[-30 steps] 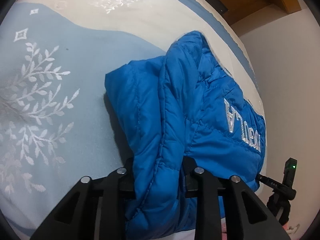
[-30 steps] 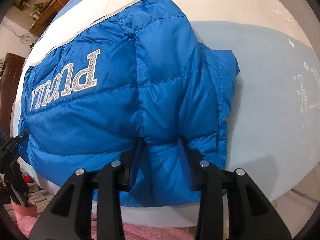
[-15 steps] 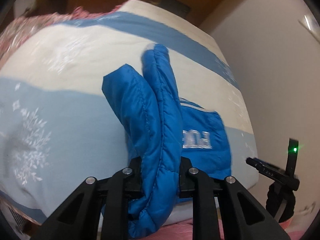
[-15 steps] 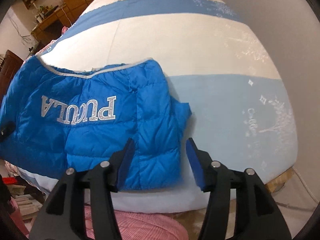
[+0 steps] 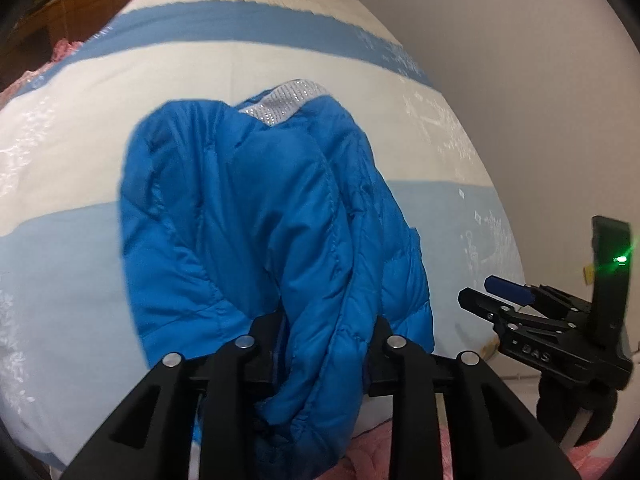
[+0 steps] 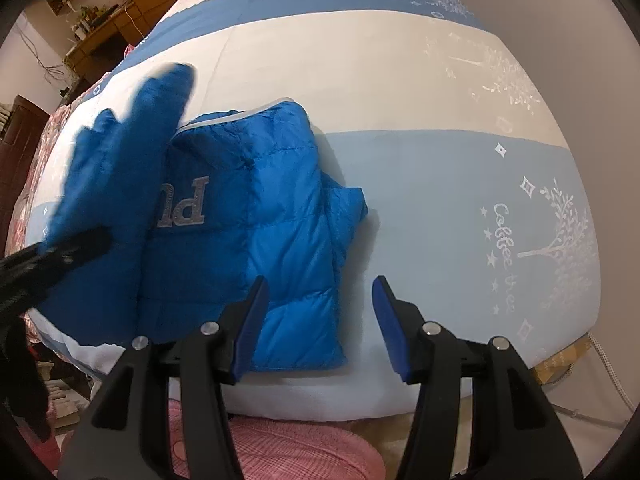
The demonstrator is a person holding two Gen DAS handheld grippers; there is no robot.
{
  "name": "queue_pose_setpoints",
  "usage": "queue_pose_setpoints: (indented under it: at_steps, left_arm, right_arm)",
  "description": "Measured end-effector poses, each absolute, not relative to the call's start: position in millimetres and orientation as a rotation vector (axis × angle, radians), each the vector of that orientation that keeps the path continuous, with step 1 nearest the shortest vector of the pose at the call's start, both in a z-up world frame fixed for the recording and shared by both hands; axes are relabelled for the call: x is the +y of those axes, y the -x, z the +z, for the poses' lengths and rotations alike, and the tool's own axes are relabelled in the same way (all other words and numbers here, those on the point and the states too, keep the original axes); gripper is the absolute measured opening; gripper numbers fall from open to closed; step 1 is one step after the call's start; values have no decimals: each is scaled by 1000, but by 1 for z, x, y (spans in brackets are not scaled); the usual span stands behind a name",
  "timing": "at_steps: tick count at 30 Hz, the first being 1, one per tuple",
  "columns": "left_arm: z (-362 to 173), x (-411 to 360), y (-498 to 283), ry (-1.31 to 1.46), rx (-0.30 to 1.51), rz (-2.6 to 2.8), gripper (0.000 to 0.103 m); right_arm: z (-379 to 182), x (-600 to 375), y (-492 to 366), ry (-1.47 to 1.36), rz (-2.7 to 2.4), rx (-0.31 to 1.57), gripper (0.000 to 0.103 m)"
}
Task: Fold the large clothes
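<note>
A blue quilted puffer jacket (image 6: 280,208) with silver lettering lies on the bed (image 6: 440,200) near its front edge. My left gripper (image 5: 326,328) grips a thick fold of the jacket (image 5: 260,208) and holds it lifted above the bed. Its jaws are opening, with the fabric still pinched between the pads. In the right wrist view that raised, blurred fold (image 6: 120,184) hangs over the jacket's left half, with the left gripper (image 6: 52,256) below it. My right gripper (image 6: 320,300) hovers open above the jacket's right edge, nothing between its blue pads. It also shows at the right of the left wrist view (image 5: 486,292).
The bedspread (image 5: 60,280) has cream, pale blue and darker blue bands with white tree prints. A pink checked cloth (image 6: 280,452) lies below the bed's front edge. A plain wall (image 5: 540,80) runs along the right side. Wooden furniture (image 6: 100,8) stands at the far left.
My right gripper let go of the jacket's right side, opened and rose. My left gripper lifted its fold and swung it across towards the right, over the rest of the jacket.
</note>
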State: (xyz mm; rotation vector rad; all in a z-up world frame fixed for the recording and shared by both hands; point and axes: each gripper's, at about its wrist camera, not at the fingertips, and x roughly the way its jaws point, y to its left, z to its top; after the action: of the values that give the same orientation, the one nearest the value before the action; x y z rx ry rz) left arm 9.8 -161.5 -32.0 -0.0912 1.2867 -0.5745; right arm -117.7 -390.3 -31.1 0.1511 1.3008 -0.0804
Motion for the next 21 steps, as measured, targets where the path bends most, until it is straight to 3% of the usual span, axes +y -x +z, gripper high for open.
queue_pose_setpoints:
  at_steps: [6, 11, 15, 21]
  left_arm:
    - [-91, -182, -23, 91, 1367, -607, 33]
    - [-117, -199, -19, 6, 1328, -588, 35]
    - [-113, -203, -19, 10, 1327, -588, 35]
    - [-66, -197, -4, 98, 1303, -715, 54]
  right_arm:
    - [-37, -397, 116, -152, -76, 1315, 53]
    - [-45, -402, 116, -158, -77, 1329, 53]
    - [-48, -405, 114, -181, -62, 1332, 53]
    - [-41, -405, 106, -218, -27, 1307, 55]
